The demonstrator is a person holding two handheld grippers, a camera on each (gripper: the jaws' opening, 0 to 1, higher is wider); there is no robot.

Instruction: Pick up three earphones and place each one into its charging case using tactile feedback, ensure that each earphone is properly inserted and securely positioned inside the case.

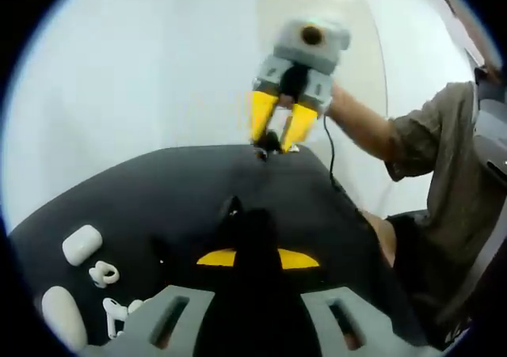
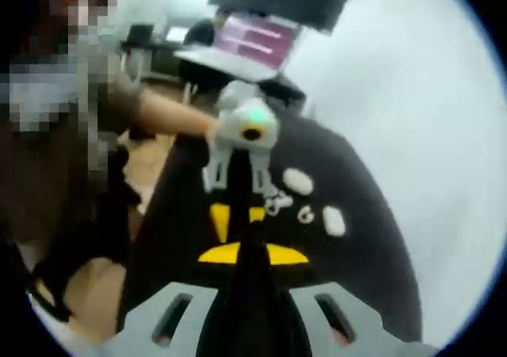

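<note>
The right gripper [image 1: 275,139], at upper centre of the left gripper view, pinches a small dark object, likely an earphone, above the bench [image 1: 182,191]. The left gripper's fingers look closed, empty. White cases [image 1: 81,244] lie at lower left. A loose pinch could drop the earphone.
</note>
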